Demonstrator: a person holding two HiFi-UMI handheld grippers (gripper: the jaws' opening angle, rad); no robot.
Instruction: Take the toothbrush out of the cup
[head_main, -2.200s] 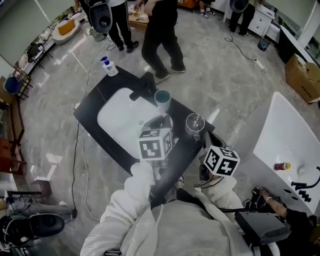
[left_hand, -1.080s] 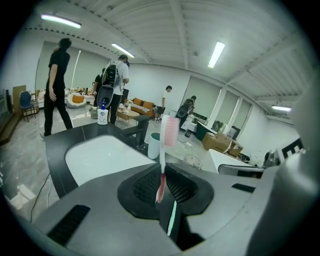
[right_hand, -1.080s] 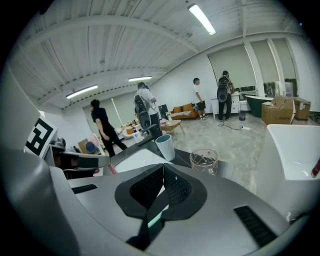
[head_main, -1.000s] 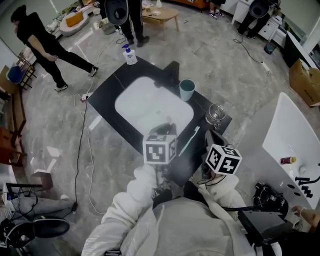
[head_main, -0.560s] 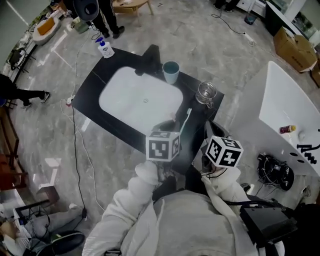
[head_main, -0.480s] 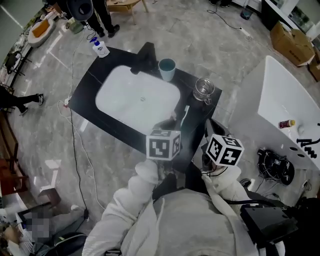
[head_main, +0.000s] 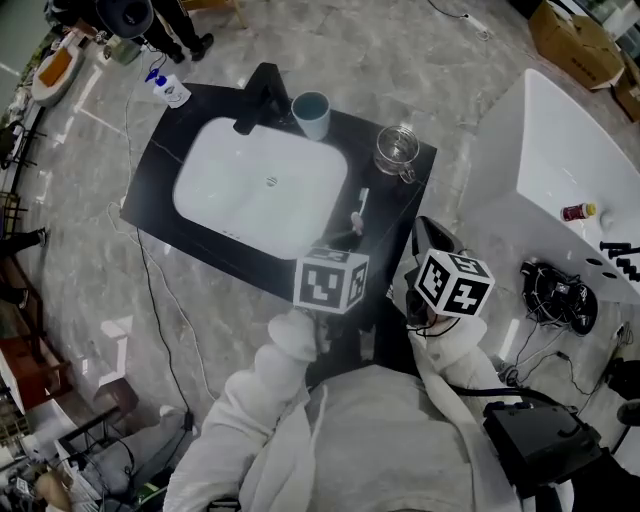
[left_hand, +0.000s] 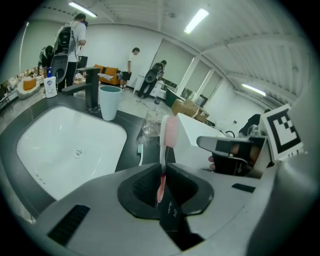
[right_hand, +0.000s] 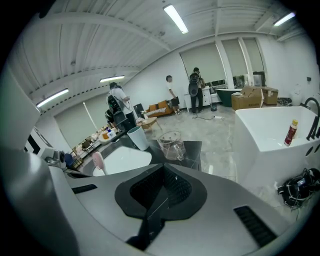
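In the head view, your left hand-held gripper hangs over the tabletop's near edge, right of the sink. Your right hand-held gripper sits off the near right corner. The cup stands at the far edge beside the faucet, and the glass mug is at the far right corner. In the left gripper view, your jaws are clenched on the pink toothbrush, bristle head up, out of the cup and well apart from it. A second toothbrush lies flat on the tabletop. In the right gripper view, your jaws are pressed together with nothing between them.
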